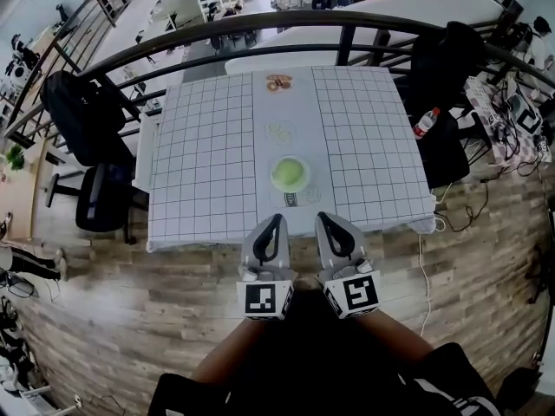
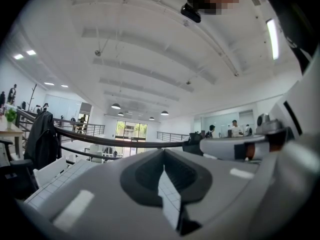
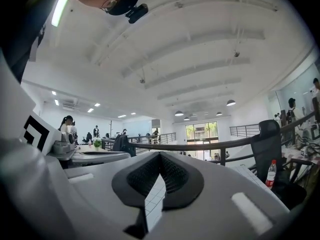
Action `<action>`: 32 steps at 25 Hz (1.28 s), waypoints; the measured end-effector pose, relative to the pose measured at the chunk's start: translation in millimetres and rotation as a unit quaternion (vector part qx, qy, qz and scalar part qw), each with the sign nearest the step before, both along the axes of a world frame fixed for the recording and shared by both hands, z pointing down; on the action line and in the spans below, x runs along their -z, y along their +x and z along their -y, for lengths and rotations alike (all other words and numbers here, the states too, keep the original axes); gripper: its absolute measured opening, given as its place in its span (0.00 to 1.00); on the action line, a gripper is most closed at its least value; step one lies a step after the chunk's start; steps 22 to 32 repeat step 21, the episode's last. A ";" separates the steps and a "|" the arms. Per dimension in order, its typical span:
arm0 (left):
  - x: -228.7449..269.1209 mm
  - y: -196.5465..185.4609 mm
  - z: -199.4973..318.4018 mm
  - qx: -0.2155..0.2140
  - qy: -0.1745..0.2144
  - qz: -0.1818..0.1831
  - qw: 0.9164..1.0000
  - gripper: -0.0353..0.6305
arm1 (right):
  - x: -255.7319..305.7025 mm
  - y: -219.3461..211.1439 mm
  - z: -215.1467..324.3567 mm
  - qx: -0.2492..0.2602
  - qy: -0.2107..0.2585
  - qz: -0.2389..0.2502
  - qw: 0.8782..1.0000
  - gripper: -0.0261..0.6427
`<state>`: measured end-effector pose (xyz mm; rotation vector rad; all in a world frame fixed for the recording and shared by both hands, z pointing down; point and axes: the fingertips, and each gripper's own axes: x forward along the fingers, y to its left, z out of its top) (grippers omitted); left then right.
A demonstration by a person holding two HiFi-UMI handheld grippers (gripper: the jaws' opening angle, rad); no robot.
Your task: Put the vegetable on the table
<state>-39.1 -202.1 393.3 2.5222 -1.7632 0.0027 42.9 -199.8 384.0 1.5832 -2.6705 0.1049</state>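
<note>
A round green vegetable [image 1: 290, 174] lies on the pale middle strip of the table [image 1: 199, 163], near its front edge. A small brown item [image 1: 278, 82] lies at the far end of that strip. My left gripper [image 1: 277, 221] and right gripper [image 1: 323, 219] are side by side just short of the table's front edge, below the vegetable and apart from it. Both are shut with nothing between the jaws. In the left gripper view my left gripper [image 2: 164, 170] tilts up toward the ceiling, and so does my right gripper [image 3: 159, 171] in its own view. Neither gripper view shows the vegetable.
The table has a grid-patterned cloth, and a curved black railing [image 1: 260, 43] runs behind it. A black chair with a jacket [image 1: 82, 115] stands at the left. A second dark chair [image 1: 447, 72] and a water bottle [image 1: 424, 122] are at the right, beside a cluttered desk. Wooden floor lies under me.
</note>
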 end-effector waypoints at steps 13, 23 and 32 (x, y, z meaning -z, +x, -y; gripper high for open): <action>5.1 26.5 -22.6 -0.020 -0.008 0.012 1.000 0.06 | -2.3 11.9 -22.3 -0.015 -0.008 0.008 1.000 0.03; -4.6 26.5 -26.6 -0.026 0.000 0.007 1.000 0.06 | -13.1 8.0 -26.2 -0.016 0.005 0.001 1.000 0.03; -4.6 26.5 -26.6 -0.026 0.000 0.007 1.000 0.06 | -13.1 8.0 -26.2 -0.016 0.005 0.001 1.000 0.03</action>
